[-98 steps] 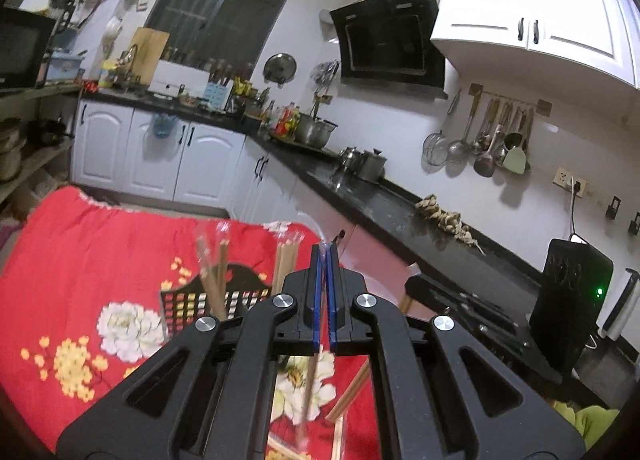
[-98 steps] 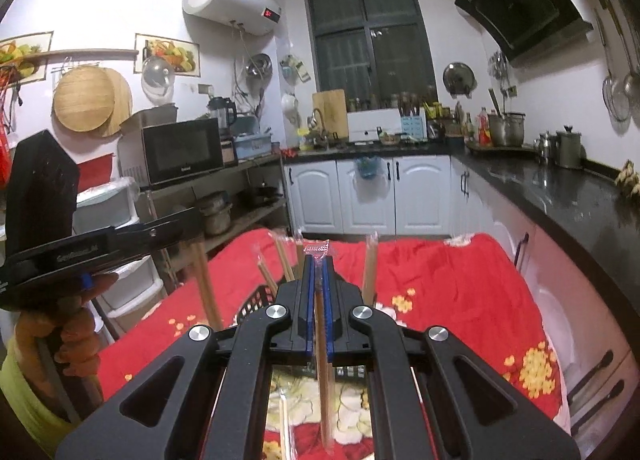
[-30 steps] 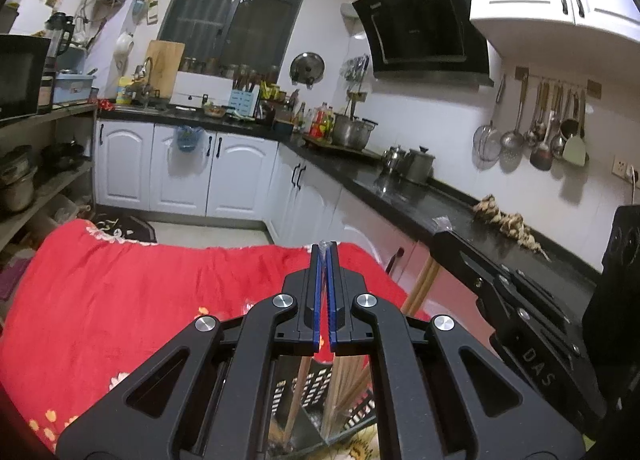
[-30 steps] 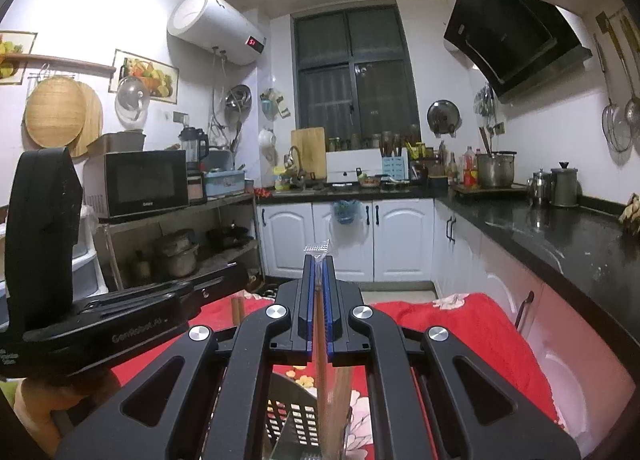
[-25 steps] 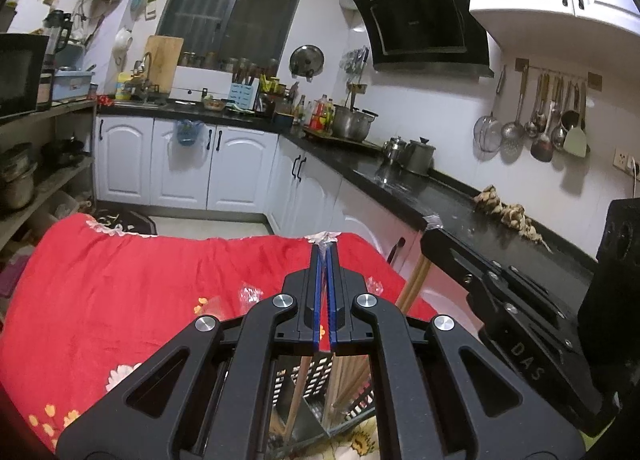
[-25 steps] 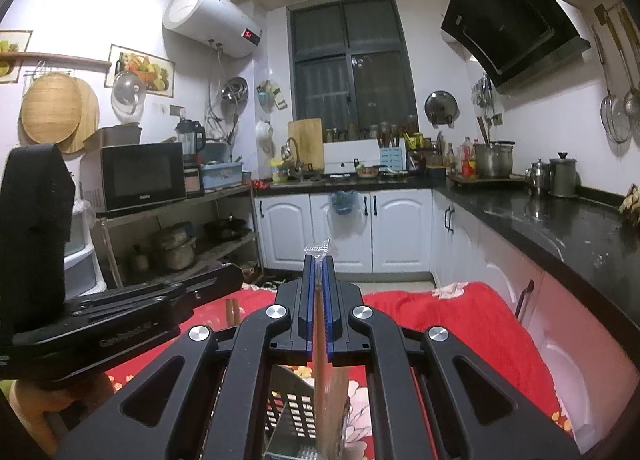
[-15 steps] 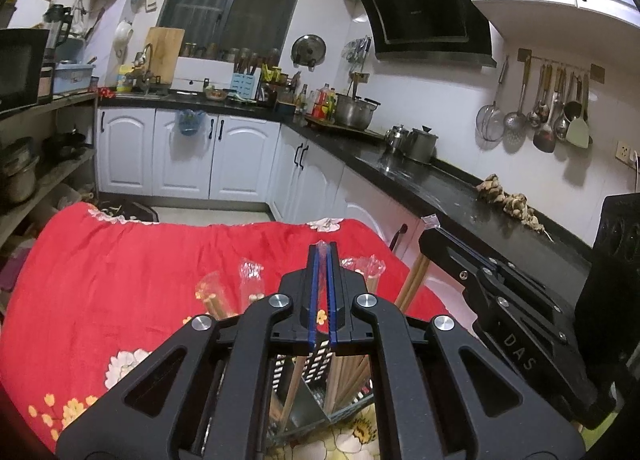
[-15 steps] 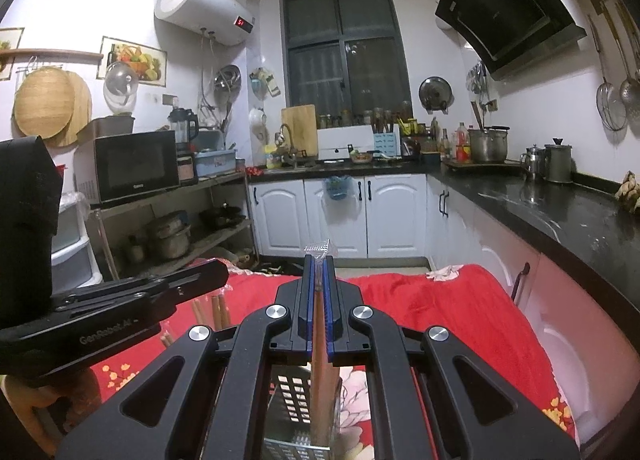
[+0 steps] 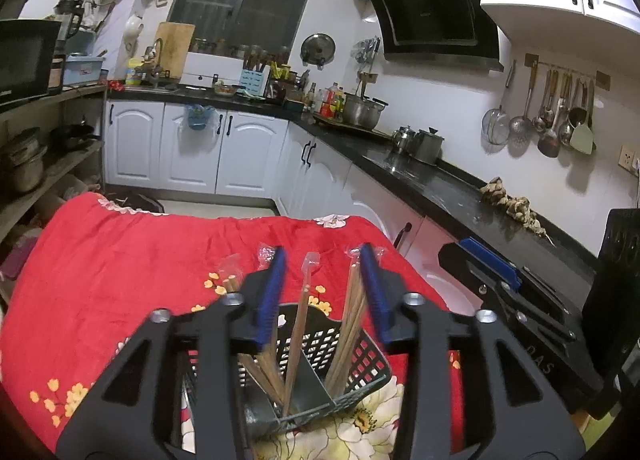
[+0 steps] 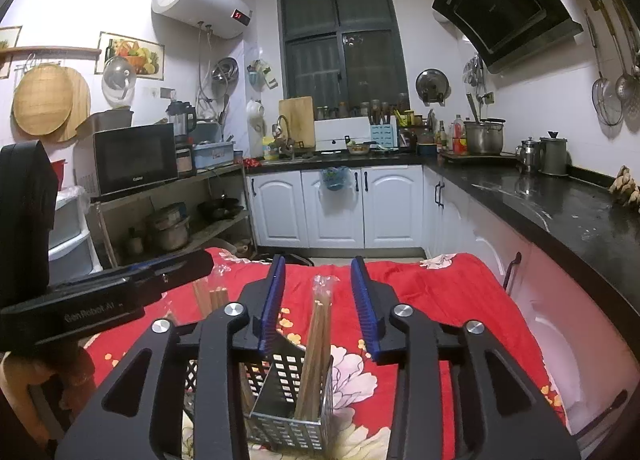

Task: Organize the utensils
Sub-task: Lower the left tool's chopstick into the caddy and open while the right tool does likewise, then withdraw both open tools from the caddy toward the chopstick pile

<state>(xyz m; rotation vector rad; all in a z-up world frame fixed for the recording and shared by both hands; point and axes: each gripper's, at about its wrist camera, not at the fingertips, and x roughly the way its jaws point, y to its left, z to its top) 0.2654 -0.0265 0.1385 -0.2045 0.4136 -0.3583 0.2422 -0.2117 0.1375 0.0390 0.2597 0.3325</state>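
The left gripper (image 9: 326, 292) has just been opening, and its blue pads now stand apart above the dark perforated utensil basket (image 9: 352, 344); wrapped chopsticks (image 9: 300, 324) rise between the pads, touching neither. The right gripper (image 10: 318, 302) has likewise just been opening and is released, with a wrapped bundle of chopsticks (image 10: 318, 336) standing free between its pads, leaning in the near right compartment of the basket (image 10: 288, 424). More chopsticks lean in the other compartments (how many I cannot tell). The basket sits on a red cloth with flower print (image 9: 120, 260).

In the right wrist view the left gripper's side (image 10: 104, 308) reads "GenRobot.AI", held by a hand (image 10: 48, 380) at the lower left. In the left wrist view the right gripper (image 9: 488, 260) shows "DAS" on its body. The microwave (image 10: 134, 158) carries a small white brand name, too small to read. The white water heater (image 10: 200, 0) shows red digits, seemingly 51.
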